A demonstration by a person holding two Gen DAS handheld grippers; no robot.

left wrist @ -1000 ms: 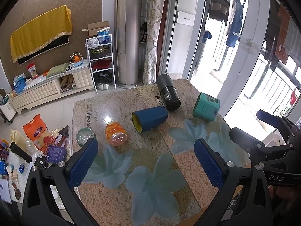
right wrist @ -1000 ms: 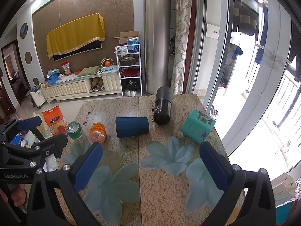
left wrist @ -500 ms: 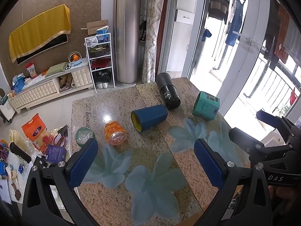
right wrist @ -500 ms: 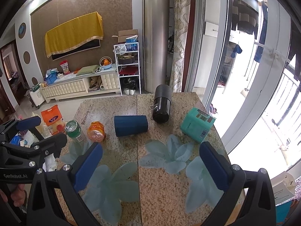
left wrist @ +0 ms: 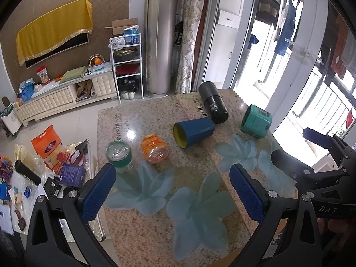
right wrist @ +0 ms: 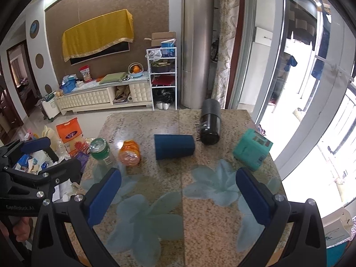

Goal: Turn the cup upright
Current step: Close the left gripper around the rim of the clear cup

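Observation:
A dark blue cup with a yellow inside lies on its side in the middle of the granite table, its mouth to the left; it also shows in the right wrist view. My left gripper is open and empty, above the near part of the table, well short of the cup. My right gripper is open and empty, also short of the cup. Each gripper shows at the edge of the other's view.
A black flask lies behind the cup, almost touching it. A teal box lies to the right. An orange jar and a green-labelled bottle lie to the left. The table edge drops to a cluttered floor.
Both grippers have drifted slightly; the table objects sit a little lower in the views. Nothing on the table has moved. Both grippers stay open.

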